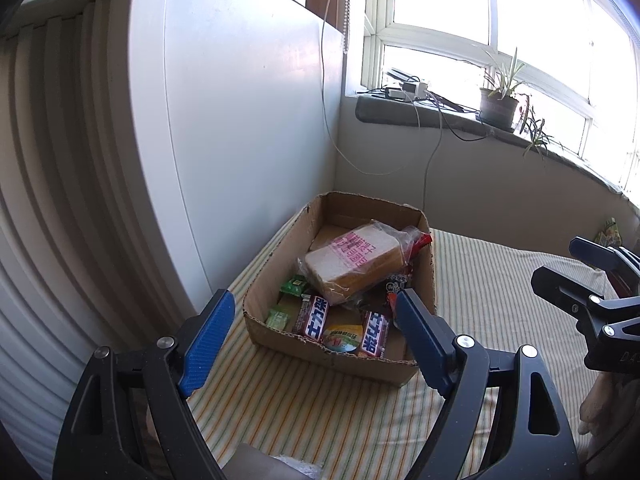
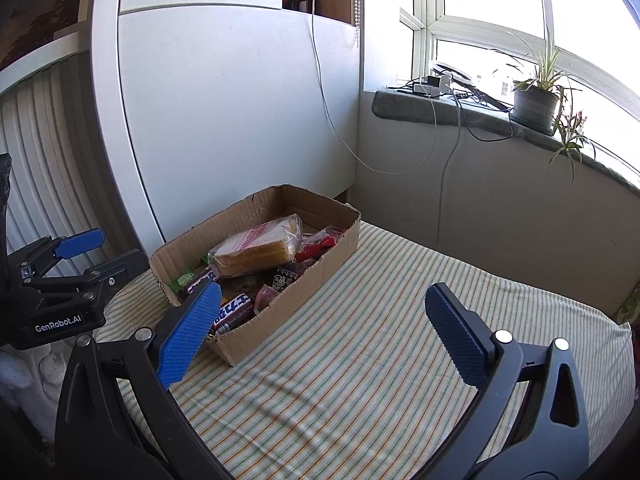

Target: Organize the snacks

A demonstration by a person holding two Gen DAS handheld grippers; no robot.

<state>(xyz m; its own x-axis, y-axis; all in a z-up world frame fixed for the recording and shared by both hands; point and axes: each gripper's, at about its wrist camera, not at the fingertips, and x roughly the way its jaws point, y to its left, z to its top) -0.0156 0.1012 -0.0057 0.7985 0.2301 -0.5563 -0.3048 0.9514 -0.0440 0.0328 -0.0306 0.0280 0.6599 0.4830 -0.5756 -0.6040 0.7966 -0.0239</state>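
Open-topped cardboard box (image 1: 280,340) ahead of both claws, bagged sliced bread (image 1: 352,266) atop chocolate bars (image 1: 314,318) and green packets (image 1: 294,284), left gripper (image 1: 316,312) spread wide and empty, right gripper (image 2: 324,300) spread wide and empty, striped cloth (image 2: 360,340) beneath

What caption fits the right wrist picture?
Open right hand-held gripper above striped cloth, beside snack box.

White "GenRobot.AI" printed on the black body of the left gripper (image 2: 100,254), seen from the right wrist. Chinese "士力架" in white-and-blue lettering on the chocolate bars (image 1: 316,318) in the cardboard box (image 1: 336,354). Pink Chinese print on the bread bag (image 1: 352,260), too small to read.
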